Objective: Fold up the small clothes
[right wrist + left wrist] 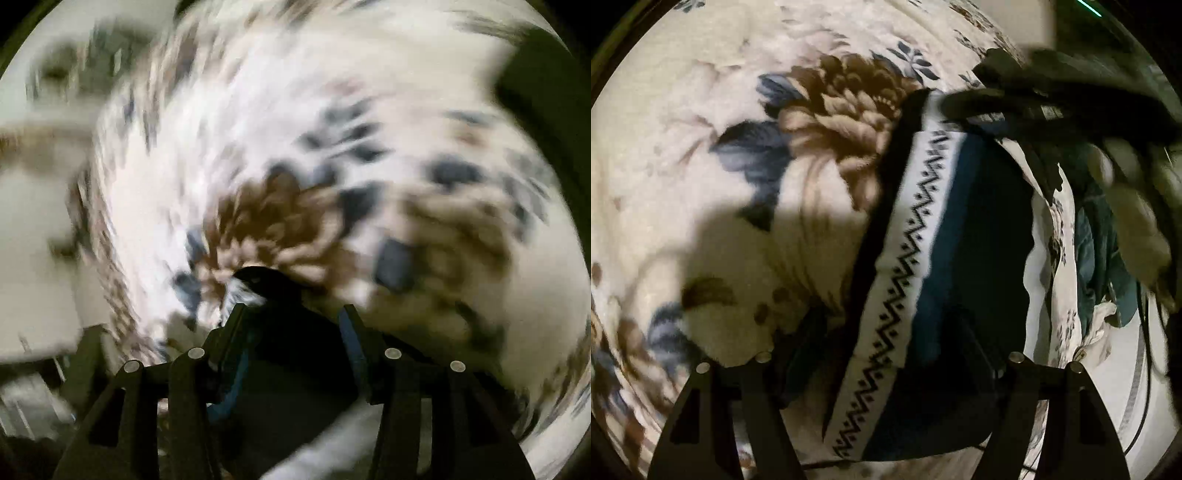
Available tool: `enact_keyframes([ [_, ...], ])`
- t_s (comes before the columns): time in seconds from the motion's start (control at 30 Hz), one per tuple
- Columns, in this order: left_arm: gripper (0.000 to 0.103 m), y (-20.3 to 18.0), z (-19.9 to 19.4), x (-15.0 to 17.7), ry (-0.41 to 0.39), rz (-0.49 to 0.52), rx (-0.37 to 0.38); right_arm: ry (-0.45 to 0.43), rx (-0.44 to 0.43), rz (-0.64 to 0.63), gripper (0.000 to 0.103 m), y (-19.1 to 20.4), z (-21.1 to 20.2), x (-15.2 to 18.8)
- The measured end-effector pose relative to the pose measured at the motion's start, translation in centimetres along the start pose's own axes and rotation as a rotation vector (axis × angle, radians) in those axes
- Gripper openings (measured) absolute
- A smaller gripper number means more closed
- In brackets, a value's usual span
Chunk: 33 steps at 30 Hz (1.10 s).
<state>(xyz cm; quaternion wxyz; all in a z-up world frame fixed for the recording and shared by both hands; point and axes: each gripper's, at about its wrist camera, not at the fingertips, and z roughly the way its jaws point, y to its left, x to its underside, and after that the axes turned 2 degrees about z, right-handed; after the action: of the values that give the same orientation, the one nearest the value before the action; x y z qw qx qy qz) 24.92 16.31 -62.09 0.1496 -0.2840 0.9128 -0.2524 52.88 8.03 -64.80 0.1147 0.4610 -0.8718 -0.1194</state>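
Two views, different info. Your left hand-held gripper (886, 360) has jaws spread wide, straddling the dark navy small garment with a white zigzag-patterned band (975, 236), which lies on the cream floral-print fleece blanket (701, 129). Left view also shows your right hand-held gripper (964, 110) pinching the garment's far end. Right view is motion-blurred: only the right hand-held gripper (291, 310) clamped on dark cloth (295, 354), with the blanket (424, 166) beyond.

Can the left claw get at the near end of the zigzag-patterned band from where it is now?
Probably yes: the zigzag band runs down between the open left claw fingers, nothing covering it.
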Motion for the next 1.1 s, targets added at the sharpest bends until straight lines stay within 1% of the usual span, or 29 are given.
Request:
enact_keyframes([
  [0.03, 0.071, 0.0, 0.0, 0.1, -0.003, -0.002, 0.005, 0.019, 0.019, -0.011, 0.014, 0.5, 0.6, -0.7],
  [0.07, 0.071, 0.1, 0.0, 0.1, -0.005, -0.006, 0.009, 0.022, 0.029, -0.002, 0.010, 0.6, 0.6, -1.2],
  [0.13, 0.071, 0.1, 0.3, 0.2, -0.006, -0.009, 0.020, -0.041, 0.036, 0.077, 0.005, -0.2, -0.4, -2.7],
  [0.17, 0.071, 0.1, 0.4, 0.4, -0.003, -0.011, 0.028, -0.076, 0.032, 0.133, 0.000, -1.1, -1.0, -3.2],
  [0.2, 0.071, 0.1, 0.6, 0.6, 0.010, -0.012, 0.032, -0.119, 0.042, 0.166, 0.000, -1.7, -1.7, -3.7],
  [0.23, 0.071, 0.1, 0.6, 0.8, 0.013, -0.013, 0.033, -0.141, 0.024, 0.192, 0.000, -2.5, -2.5, -4.2],
  [0.3, 0.071, 0.3, 0.4, 1.0, 0.024, -0.029, 0.046, -0.144, -0.101, 0.234, 0.000, -3.9, -3.7, -4.2],
  [0.33, 0.071, 0.4, 0.1, 0.9, 0.032, -0.039, 0.056, -0.133, -0.157, 0.240, 0.000, -4.5, -4.6, -3.5],
  [0.37, 0.071, 0.4, -0.2, 0.7, 0.033, -0.039, 0.060, -0.121, -0.189, 0.240, 0.008, -5.2, -5.7, -2.2],
  [0.4, 0.071, 0.3, -0.7, 0.5, 0.028, -0.033, 0.061, -0.122, -0.201, 0.249, 0.020, -6.2, -6.8, -0.5],
  [0.43, 0.071, 0.2, -1.1, 0.2, 0.020, -0.024, 0.062, -0.147, -0.201, 0.277, 0.055, -7.6, -8.0, 1.8],
  [0.47, 0.071, 0.0, -1.6, -0.3, 0.009, -0.014, 0.063, -0.181, -0.191, 0.309, 0.075, -9.2, -9.1, 4.3],
  [0.5, 0.071, -0.1, -1.9, -0.9, -0.001, -0.003, 0.068, -0.211, -0.163, 0.352, 0.077, -11.0, -9.7, 7.1],
  [0.53, 0.071, -0.2, -2.1, -1.5, -0.009, 0.009, 0.071, -0.219, -0.132, 0.393, 0.077, -12.5, -10.0, 9.4],
  [0.6, 0.071, -0.2, -1.9, -2.9, -0.014, 0.029, 0.046, -0.213, -0.053, 0.518, 0.077, -16.6, -9.9, 14.3],
  [0.63, 0.071, 0.0, -1.7, -3.2, -0.015, 0.032, 0.028, -0.191, -0.046, 0.615, 0.077, -19.5, -8.9, 17.6],
  [0.67, 0.071, 0.5, -1.6, -3.6, -0.023, 0.026, -0.014, -0.162, -0.060, 0.677, 0.077, -21.2, -7.8, 19.6],
  [0.7, 0.071, 0.9, -1.6, -3.6, -0.028, 0.021, -0.040, -0.149, -0.079, 0.715, 0.077, -22.3, -7.0, 21.0],
  [0.73, 0.071, 1.4, -1.5, -3.4, -0.030, 0.013, -0.065, -0.146, -0.139, 0.761, 0.077, -23.5, -5.5, 23.0],
  [0.77, 0.071, 1.9, -1.4, -3.2, -0.028, 0.004, -0.086, -0.150, -0.179, 0.776, 0.077, -24.3, -4.8, 24.0],
  [0.8, 0.071, 2.4, -1.2, -2.8, -0.022, -0.007, -0.102, -0.158, -0.246, 0.801, 0.077, -24.8, -3.3, 25.1],
  [0.9, 0.071, 3.2, -0.6, -1.9, -0.011, -0.009, -0.122, -0.205, -0.399, 0.837, 0.077, -24.8, -0.3, 25.9],
  [0.93, 0.072, 3.3, -0.3, -1.9, -0.012, -0.004, -0.119, -0.242, -0.439, 0.847, 0.074, -24.2, 0.8, 25.8],
  [0.97, 0.077, 3.4, -0.1, -2.0, -0.007, -0.006, -0.114, -0.286, -0.446, 0.849, 0.047, -23.8, 0.9, 25.7],
  [1.0, 0.080, 3.7, 0.2, -2.1, 0.005, -0.021, -0.098, -0.319, -0.446, 0.842, 0.026, -23.5, 0.7, 25.5],
  [1.03, 0.088, 4.1, 0.5, -2.4, 0.012, -0.041, -0.073, -0.338, -0.437, 0.847, 0.015, -23.3, 0.2, 25.4],
  [1.07, 0.097, 4.6, 0.8, -2.7, 0.018, -0.079, -0.027, -0.397, -0.397, 0.854, 0.014, -23.1, -1.0, 25.4],
  [1.1, 0.101, 5.0, 0.9, -2.9, 0.018, -0.112, 0.013, -0.454, -0.367, 0.852, 0.014, -22.9, -2.5, 25.5],
])
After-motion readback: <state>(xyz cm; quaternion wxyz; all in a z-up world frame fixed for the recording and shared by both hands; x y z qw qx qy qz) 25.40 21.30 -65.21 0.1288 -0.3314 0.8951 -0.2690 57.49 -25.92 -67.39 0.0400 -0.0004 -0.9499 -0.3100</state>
